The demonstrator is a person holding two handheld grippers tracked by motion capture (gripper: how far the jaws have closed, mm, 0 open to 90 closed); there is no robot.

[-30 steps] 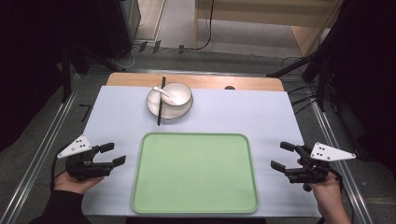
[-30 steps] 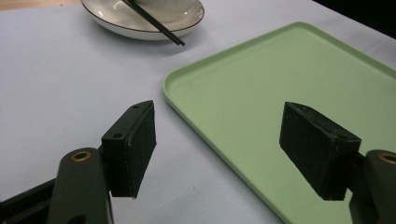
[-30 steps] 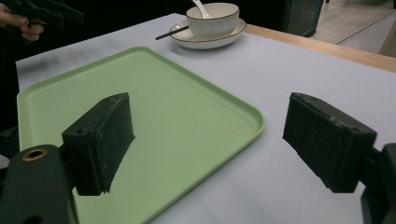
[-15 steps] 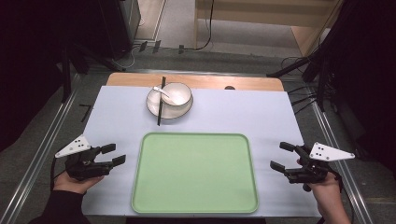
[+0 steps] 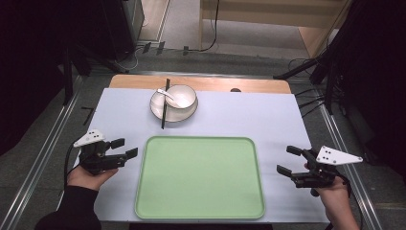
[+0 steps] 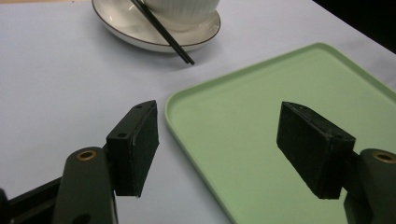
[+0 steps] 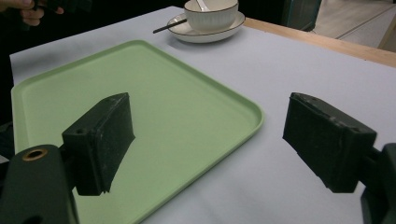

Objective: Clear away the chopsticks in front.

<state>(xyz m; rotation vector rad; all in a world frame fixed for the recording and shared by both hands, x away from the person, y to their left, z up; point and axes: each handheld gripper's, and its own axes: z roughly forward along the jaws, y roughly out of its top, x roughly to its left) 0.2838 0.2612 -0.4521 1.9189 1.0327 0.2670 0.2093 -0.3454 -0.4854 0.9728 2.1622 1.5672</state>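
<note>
a person sits at a table covered in a smooth pale lavender sheet, holding a two-jaw gripper in each hand. the left gripper hovers just beside the left edge of a green tray, its hand cupped under it and a dark sleeve behind. the jaws are spread wide with nothing between them; in the left gripper view they straddle the tray's left rim. the right gripper hangs to the right of the tray, a little apart from it, held from below, jaws also spread wide and holding nothing.

the tray is flat matte plastic, rectangular with rounded corners and a low raised rim, and lies at the near middle of the table. well beyond it sits a glossy white ribbed bowl on a white saucer, a white spoon inside the bowl, and black chopsticks laid across the saucer's left side.

compared with a second ago, both grippers sit in nearly the same places, and the tableware has not moved.
</note>
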